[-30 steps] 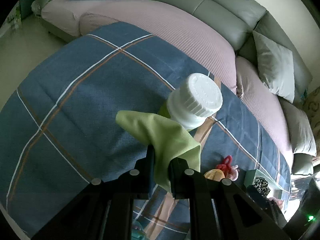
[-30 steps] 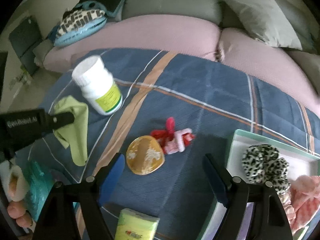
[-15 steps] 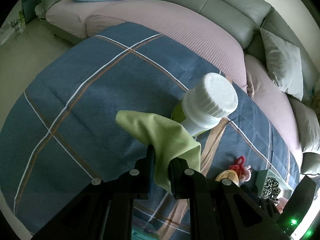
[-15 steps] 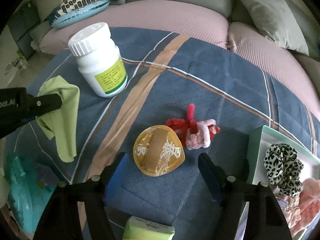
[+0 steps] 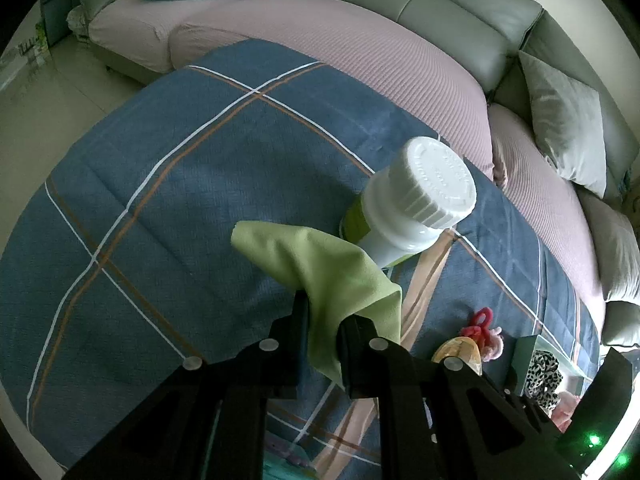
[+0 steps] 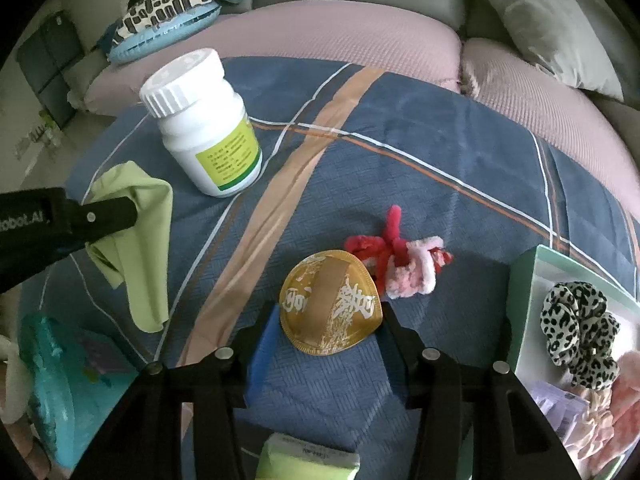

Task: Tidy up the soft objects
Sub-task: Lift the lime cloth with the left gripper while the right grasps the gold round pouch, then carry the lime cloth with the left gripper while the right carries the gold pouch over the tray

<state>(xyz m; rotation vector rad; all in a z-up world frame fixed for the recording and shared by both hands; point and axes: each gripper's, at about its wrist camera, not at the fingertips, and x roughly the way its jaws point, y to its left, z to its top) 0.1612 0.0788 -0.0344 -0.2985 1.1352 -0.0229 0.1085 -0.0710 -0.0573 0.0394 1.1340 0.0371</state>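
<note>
Green packet cut off by bottom edge; bottle base hidden behind cloth.

Matt green cloth, glossy ribbed plastic bottle, shiny gold foil packet.

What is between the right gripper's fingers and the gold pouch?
Nothing visible. The right gripper has its fingers on either side of the gold pouch, closing in. The fluffy red-and-pink toy lies just beyond it, not in the way.

Home living room, grey sofa, cushions
</note>
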